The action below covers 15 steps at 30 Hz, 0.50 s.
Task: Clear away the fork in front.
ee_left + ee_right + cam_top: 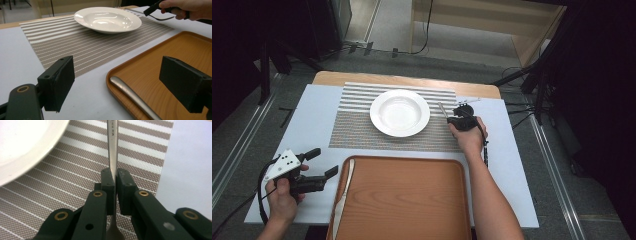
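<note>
Between the closed jaws of the right gripper (115, 183), a piece of cutlery (112, 147) is clamped; it should be lowered level, just right of the plate (399, 112).

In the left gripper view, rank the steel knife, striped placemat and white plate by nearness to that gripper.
1. Steel knife, on the wooden tray's left edge, between the open jaws.
2. Striped placemat, ahead.
3. White plate, farthest, on the placemat.

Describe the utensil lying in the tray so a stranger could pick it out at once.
Start at the orange-brown tray on the near side of the table, below the white plate. Along the tray's left rim lies a long silver knife, near the left gripper's open jaws. The other metal utensil is clamped upright by the right gripper.
</note>
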Available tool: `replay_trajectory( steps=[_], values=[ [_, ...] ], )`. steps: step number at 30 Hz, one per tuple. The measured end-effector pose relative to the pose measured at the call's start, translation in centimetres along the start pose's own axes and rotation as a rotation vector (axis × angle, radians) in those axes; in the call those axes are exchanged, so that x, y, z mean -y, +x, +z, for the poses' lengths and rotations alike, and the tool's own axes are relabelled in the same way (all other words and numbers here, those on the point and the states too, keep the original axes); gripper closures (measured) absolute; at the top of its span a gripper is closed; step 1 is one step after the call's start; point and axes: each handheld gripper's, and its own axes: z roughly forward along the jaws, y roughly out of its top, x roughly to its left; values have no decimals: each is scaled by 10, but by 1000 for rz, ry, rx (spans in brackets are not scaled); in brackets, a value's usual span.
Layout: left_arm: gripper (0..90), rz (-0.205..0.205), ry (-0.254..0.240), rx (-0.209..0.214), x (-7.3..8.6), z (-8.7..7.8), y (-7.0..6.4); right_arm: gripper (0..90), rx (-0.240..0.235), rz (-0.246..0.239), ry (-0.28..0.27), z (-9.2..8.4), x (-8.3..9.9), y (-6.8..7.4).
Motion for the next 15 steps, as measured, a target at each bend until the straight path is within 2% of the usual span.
replay_trajectory(
  steps=[15],
  values=[
    [115,21,-15,51,-17,21,-17,832,-55,-13,-139,-29,17,8]
  ],
)
